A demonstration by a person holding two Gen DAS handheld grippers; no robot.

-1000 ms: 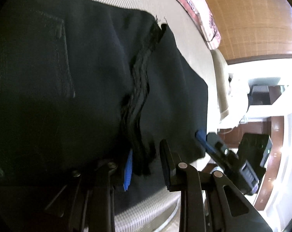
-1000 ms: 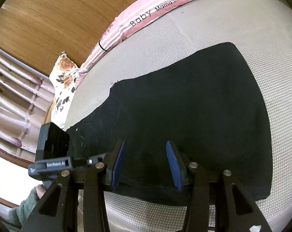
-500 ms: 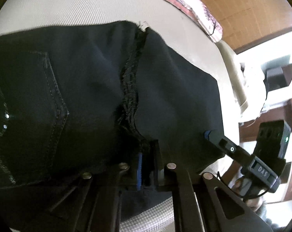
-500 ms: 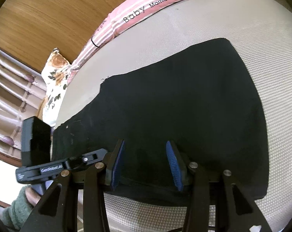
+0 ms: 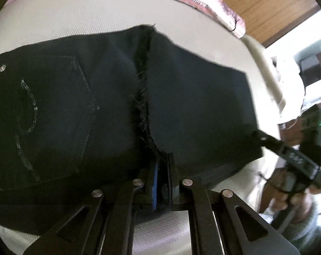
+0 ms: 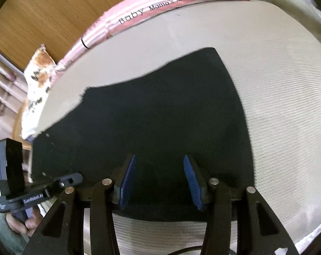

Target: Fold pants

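Black pants [image 5: 192, 106] lie folded on a beige mattress [image 5: 86, 14], with a back pocket [image 5: 54, 116] at the left and a frayed hem [image 5: 142, 89] down the middle. My left gripper [image 5: 162, 170] is shut on the pants' near edge at the frayed hem. In the right wrist view the pants [image 6: 160, 116] spread as a flat dark panel. My right gripper [image 6: 159, 170] is open, its blue pads either side of the fabric's near edge, holding nothing. The left gripper [image 6: 60, 181] shows at the pants' left edge.
A pink striped bumper [image 6: 139, 14] printed "Baby Mama's" runs along the mattress's far edge against a wooden wall [image 6: 54, 6]. A floral cushion [image 6: 39, 74] lies at the far left. Bare mattress [image 6: 277, 95] stretches to the right of the pants.
My left gripper closed on the pants' edge at the frayed hem and the view swung to show more of the pocket. My right gripper stayed open at the near edge.
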